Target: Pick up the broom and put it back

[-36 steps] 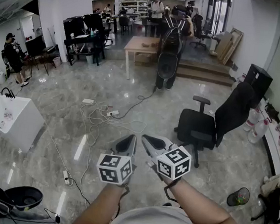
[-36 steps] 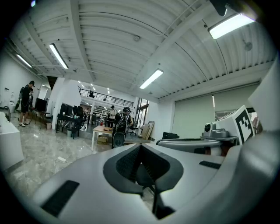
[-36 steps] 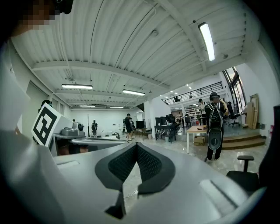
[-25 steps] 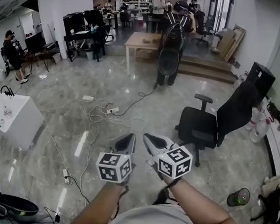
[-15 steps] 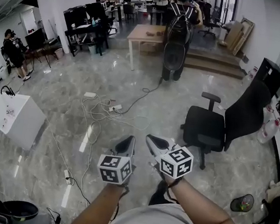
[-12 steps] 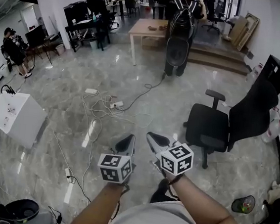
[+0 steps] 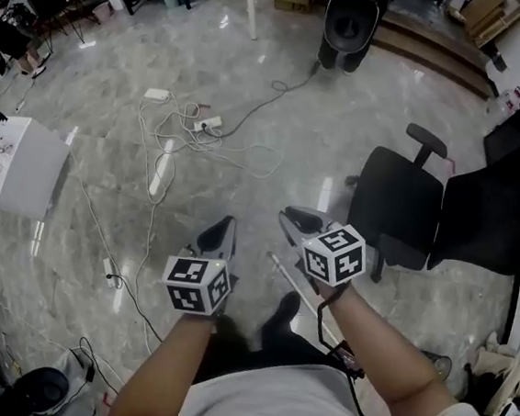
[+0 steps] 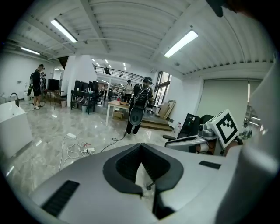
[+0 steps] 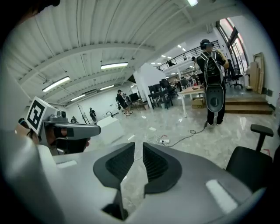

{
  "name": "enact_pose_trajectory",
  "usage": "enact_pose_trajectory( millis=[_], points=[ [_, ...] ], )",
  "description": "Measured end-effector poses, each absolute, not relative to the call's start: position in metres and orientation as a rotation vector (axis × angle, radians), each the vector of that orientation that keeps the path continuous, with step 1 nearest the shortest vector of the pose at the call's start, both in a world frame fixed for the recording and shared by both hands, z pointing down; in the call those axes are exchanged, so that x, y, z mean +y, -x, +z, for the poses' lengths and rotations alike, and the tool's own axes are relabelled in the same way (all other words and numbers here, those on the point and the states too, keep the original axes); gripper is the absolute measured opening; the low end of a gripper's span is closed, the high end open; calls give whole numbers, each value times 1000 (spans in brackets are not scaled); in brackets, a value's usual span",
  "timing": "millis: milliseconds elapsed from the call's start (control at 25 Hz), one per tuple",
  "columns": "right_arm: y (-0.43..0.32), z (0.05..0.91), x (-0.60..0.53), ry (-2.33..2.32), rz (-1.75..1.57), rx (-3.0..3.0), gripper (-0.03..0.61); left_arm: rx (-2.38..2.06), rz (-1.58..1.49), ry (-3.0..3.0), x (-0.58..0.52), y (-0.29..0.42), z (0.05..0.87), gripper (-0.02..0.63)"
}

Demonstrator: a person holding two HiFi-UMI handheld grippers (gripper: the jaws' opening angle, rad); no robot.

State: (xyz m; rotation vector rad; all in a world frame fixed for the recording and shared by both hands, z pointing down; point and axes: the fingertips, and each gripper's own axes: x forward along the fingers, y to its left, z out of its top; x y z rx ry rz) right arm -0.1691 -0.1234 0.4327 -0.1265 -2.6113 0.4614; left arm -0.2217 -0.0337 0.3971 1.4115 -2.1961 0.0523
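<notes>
Broom handle (image 7: 287,282), seemingly, lies on the floor (image 7: 252,109) beside the right gripper (image 7: 288,217), whose empty jaws are opening; the left gripper (image 7: 224,227) is closed and empty.

No legible text or signs

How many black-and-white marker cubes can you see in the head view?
2. One black-and-white marker cube sits on the left gripper, lower centre-left; the other on the right gripper, just right of it, whose empty jaws are opening. None looks hidden.
</notes>
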Motion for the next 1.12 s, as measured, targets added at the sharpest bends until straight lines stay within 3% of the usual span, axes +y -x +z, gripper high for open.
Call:
enact_pose_trajectory(
  millis=[160, 320, 480, 680, 1120],
  points=[
    [203, 530, -164, 102, 430, -2500, 59, -2147, 37, -1363, -53, 263, 475, 5],
    [193, 648, -167, 123, 453, -2310, 114, -2029, 65, -1279, -43, 262, 571, 6],
    [232, 780, -161, 130, 423, -2174, 143, -1981, 76, -1251, -29, 316, 671, 5],
    [250, 950, -136, 196, 422, -2000, 158, -1914, 31, -1196, -22, 348, 809, 5],
    [229, 1260, -81, 296, 306, -1753, 161, -1786, -3, -1118, 16, 346, 1104, 5]
  ],
)
